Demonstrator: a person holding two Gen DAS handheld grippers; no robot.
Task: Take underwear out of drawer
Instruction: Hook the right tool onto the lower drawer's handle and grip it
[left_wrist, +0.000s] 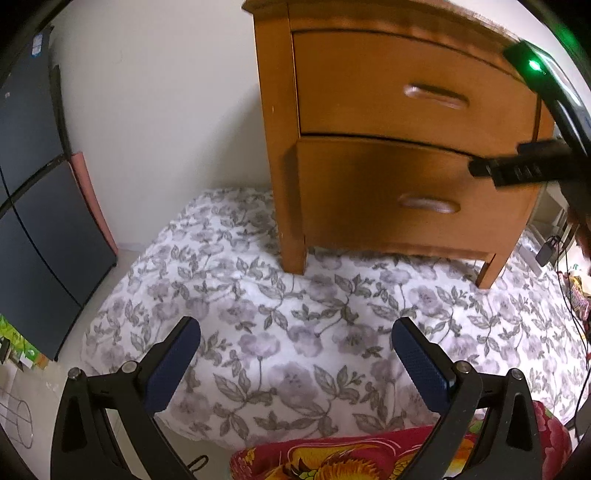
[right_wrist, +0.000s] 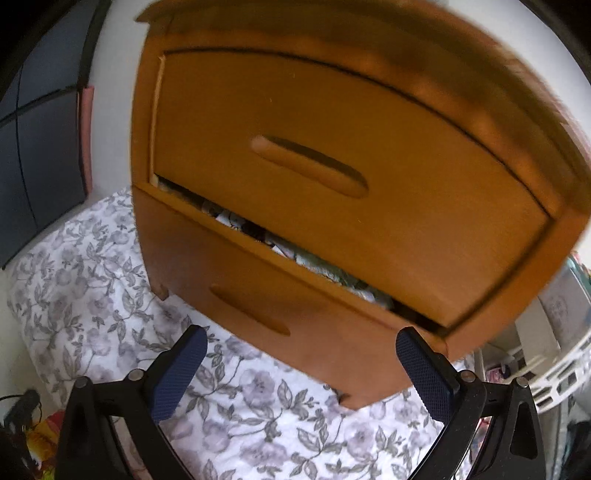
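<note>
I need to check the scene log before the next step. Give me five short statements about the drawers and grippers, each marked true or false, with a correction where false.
1. The lower drawer is pulled out a little, with folded cloth showing in the gap. True.
2. The upper drawer is wide open. False: it is closed.
3. The right gripper holds a garment. False: its jaws are open and empty.
4. The left gripper is open over the flowered bedding. True.
5. The cabinet stands on a bare wooden floor. False: it stands on the flowered bedding.
</note>
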